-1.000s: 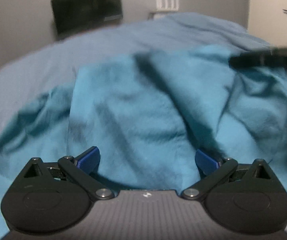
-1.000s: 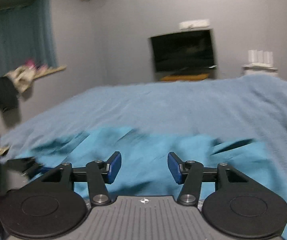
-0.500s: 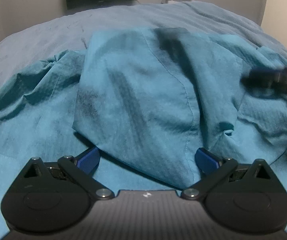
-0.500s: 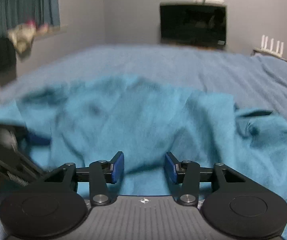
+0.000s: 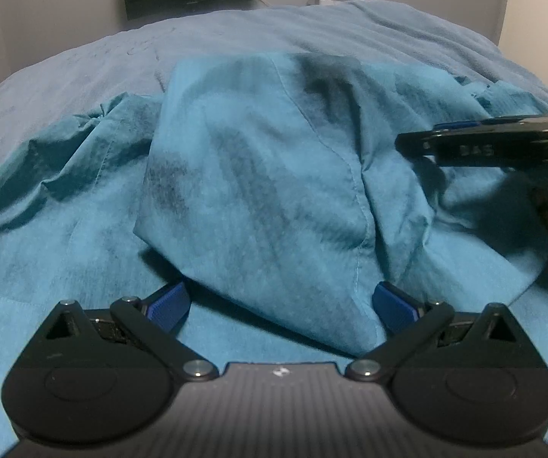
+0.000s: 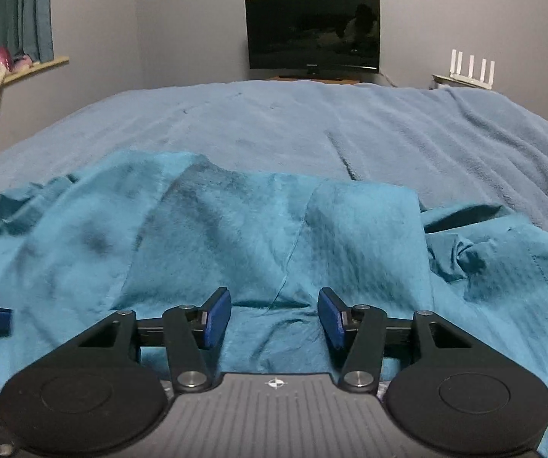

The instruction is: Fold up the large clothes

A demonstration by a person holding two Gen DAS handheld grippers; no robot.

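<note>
Left wrist view: teal garment (image 5: 258,191) spread on the bed (image 5: 83,68); its folded flap's near edge sits between the wide-apart pads of the left gripper (image 5: 279,301), unpinched.
Right wrist view: right gripper (image 6: 275,316) half-spread, empty, over the garment's near hem, seam running straight ahead.
Nearer hand: left.

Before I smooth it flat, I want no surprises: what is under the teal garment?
The crumpled teal fabric garment lies on a grey-blue fleece blanket covering the bed. Anything beneath its folds is hidden.

Thin matt teal garment (image 5: 258,175) lies creased on a fleecy blue blanket (image 6: 312,126).
</note>
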